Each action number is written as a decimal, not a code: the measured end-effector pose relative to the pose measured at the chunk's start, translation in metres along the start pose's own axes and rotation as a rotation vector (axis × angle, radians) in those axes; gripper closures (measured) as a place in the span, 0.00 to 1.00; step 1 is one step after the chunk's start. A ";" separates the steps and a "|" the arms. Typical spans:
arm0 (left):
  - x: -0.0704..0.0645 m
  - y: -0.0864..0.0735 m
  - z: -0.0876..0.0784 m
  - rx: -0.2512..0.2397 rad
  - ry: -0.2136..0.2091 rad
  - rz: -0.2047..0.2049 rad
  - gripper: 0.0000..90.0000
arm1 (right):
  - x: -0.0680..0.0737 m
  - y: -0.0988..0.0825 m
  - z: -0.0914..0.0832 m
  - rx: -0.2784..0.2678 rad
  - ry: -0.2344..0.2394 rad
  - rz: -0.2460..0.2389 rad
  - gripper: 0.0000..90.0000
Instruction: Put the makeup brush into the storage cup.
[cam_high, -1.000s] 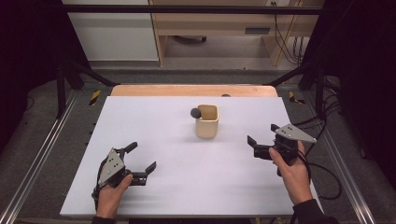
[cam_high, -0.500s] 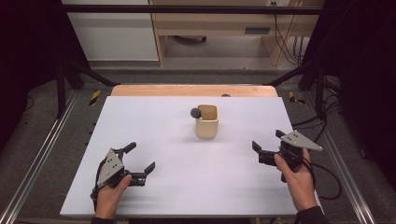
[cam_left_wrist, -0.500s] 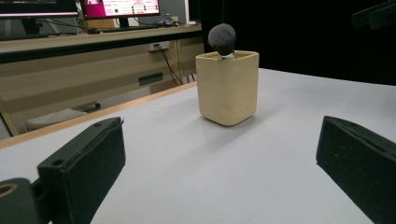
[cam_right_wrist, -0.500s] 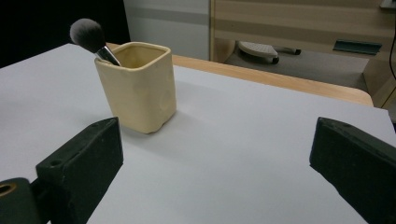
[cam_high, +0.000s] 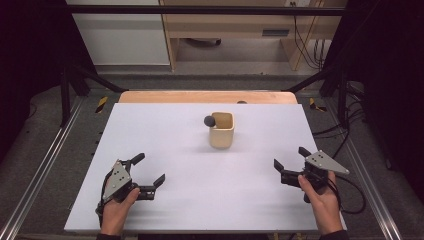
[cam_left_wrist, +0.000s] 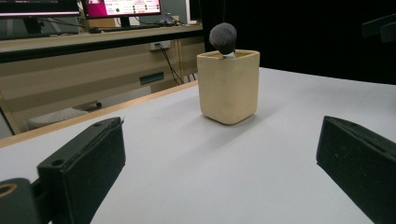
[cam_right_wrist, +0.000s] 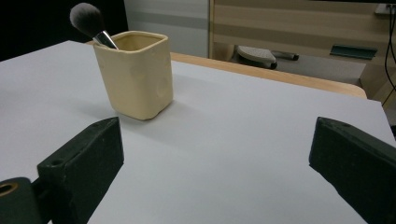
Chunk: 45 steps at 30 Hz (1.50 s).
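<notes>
The left gripper rested low on the white table top, well to the near left of the cream, square-sided ceramic cup, its jaws spread wide with nothing between them. The cup stood upright toward the far middle of the table, apart from both grippers. A makeup brush with a dark, fluffy round head and a silvery ferrule leaned in the cup, its head poking above the rim at the cup's left corner as seen from above. The cup looked stiff, smooth-glazed and probably fairly heavy for its size, so it might slip and could chip if knocked over; a hold across one wall at the rim seemed safest. The brush looked light, its bristles soft; the ferrule just below the head seemed the place to pinch it. The right gripper sat well to the near right of the cup, jaws likewise wide apart and empty.
</notes>
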<state>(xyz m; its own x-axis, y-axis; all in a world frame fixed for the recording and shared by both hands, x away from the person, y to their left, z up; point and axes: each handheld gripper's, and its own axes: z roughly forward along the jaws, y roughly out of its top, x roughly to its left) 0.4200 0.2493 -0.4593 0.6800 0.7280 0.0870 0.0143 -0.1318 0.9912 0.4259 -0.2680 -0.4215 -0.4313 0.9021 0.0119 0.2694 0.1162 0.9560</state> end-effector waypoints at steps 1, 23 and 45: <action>0.000 0.000 0.000 0.000 0.000 0.001 0.01 | 0.000 -0.002 -0.001 -0.002 0.003 0.006 0.04; 0.005 -0.003 -0.006 0.008 0.018 -0.006 0.01 | 0.004 -0.038 0.002 -0.042 0.016 0.006 0.04; 0.018 -0.008 -0.020 0.003 0.077 -0.052 0.01 | 0.021 -0.051 0.021 -0.161 0.045 -0.081 0.05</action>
<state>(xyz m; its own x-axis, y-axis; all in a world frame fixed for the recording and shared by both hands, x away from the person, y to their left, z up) 0.4175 0.2764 -0.4636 0.6201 0.7833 0.0430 0.0501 -0.0943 0.9943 0.4215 -0.2464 -0.4761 -0.4847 0.8728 -0.0577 0.0922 0.1166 0.9889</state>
